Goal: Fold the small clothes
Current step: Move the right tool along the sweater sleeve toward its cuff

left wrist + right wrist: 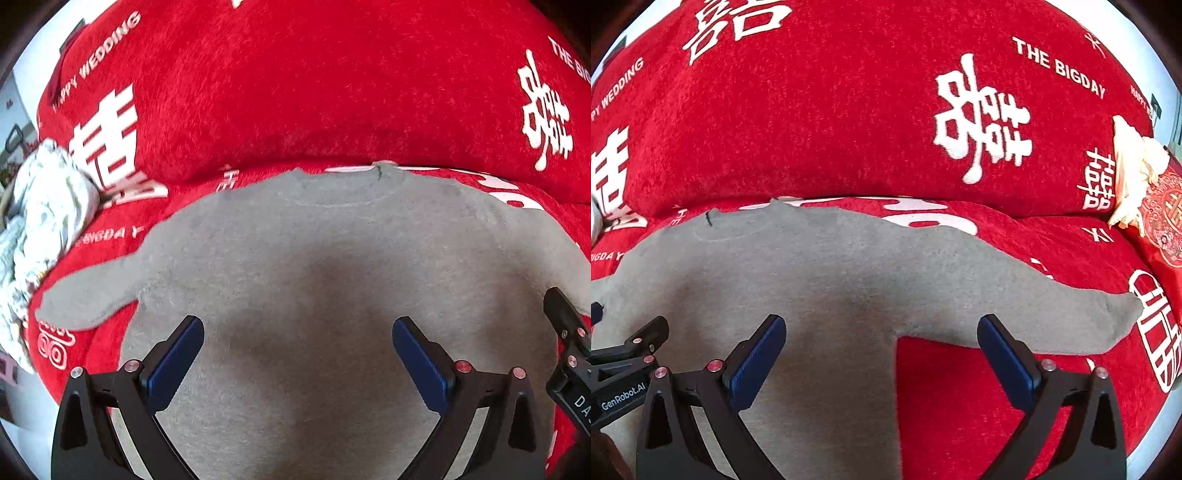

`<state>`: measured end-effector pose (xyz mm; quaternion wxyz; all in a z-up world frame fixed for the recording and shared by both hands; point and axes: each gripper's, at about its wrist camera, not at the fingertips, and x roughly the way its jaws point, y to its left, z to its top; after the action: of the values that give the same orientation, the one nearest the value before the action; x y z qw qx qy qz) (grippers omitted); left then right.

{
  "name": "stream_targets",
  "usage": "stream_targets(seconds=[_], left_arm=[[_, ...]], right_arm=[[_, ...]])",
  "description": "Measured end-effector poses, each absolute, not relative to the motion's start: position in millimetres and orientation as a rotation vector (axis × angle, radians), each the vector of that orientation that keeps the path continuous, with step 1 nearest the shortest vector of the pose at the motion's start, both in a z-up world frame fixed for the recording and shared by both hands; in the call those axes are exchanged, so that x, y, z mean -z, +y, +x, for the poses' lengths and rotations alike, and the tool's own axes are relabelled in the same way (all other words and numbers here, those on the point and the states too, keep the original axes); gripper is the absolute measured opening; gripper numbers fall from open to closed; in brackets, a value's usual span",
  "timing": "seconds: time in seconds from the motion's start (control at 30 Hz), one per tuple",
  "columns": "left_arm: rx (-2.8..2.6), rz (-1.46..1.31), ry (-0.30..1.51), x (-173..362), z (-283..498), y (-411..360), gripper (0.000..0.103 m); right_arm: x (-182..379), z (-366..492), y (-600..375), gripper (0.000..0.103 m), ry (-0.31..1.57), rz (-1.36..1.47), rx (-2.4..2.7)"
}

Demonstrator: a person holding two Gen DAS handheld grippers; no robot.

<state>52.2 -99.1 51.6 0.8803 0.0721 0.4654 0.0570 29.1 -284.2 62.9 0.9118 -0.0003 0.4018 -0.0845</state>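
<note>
**Grey top laid flat, both grippers spread above it**

A small grey top (314, 258) lies flat on a red cover (258, 92) printed with white characters and words — its neckline toward the cushion at the back, one sleeve stretched out to each side.

The left gripper (297, 354) hovers over the middle of the top, its jaws spread wide with nothing between the blue pads (177, 362). The right gripper (881, 354) is just beside it, over the top's right edge below the right sleeve (1052, 317) — jaws likewise wide apart and empty.

A crumpled pale patterned cloth (40, 206) sits at the cover's left edge, well apart from the top. At the far right, a cream cloth (1134, 173) rests by a red patterned cushion (1167, 229).
</note>
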Motion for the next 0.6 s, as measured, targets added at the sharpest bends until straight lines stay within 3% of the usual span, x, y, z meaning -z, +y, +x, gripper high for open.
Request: stream_targets(seconds=[0.6], left_arm=[[-0.039,0.217,0.946,-60,54,-179,0.102]], right_arm=[[-80,18,-362,0.103,0.795,0.036,0.309]])
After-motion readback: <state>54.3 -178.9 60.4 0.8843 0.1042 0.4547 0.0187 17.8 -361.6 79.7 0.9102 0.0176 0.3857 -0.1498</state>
